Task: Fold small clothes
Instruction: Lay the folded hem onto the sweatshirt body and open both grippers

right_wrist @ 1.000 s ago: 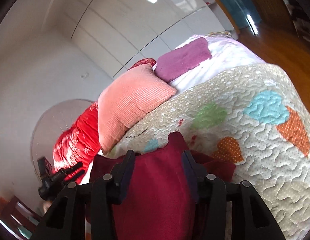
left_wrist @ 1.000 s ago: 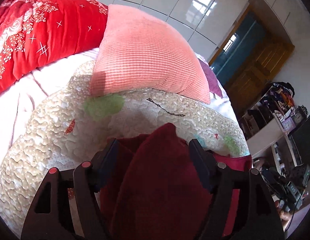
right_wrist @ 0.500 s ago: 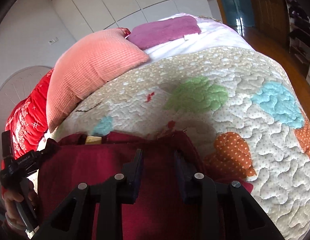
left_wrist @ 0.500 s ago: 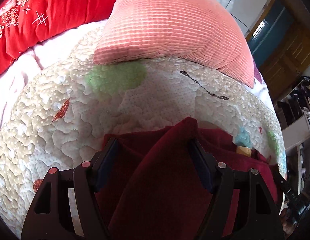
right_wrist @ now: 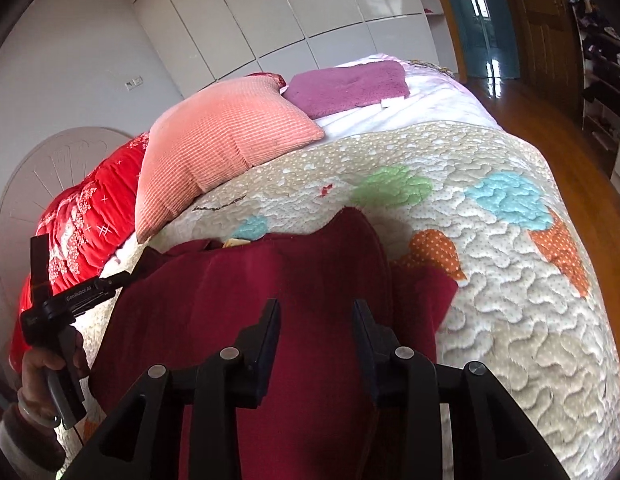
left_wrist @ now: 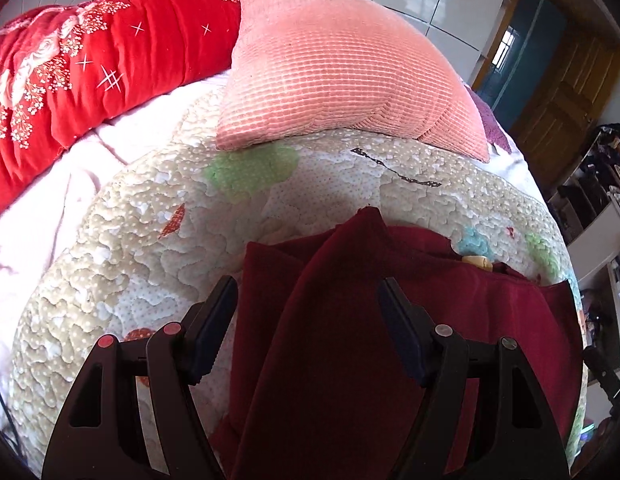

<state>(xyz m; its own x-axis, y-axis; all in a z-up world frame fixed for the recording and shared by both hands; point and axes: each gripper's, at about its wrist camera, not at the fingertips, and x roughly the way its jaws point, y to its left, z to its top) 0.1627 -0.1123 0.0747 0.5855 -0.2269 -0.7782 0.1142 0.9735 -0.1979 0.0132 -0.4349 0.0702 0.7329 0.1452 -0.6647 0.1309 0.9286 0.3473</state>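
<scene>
Two grippers | left gripper [left_wrist: 305,312] jaws spread, maroon garment [left_wrist: 350,360] between | right gripper [right_wrist: 316,334] just opening, garment between | left handle reads "GeoRobot.AI"

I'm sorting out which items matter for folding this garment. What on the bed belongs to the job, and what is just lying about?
Part of the job:
- dark red garment, spread on the quilt
- left tongs, fabric between them
- right tongs, fabric between them

Just lying about:
- patterned quilt
- pink pillow
- red floral blanket
- purple towel
</scene>
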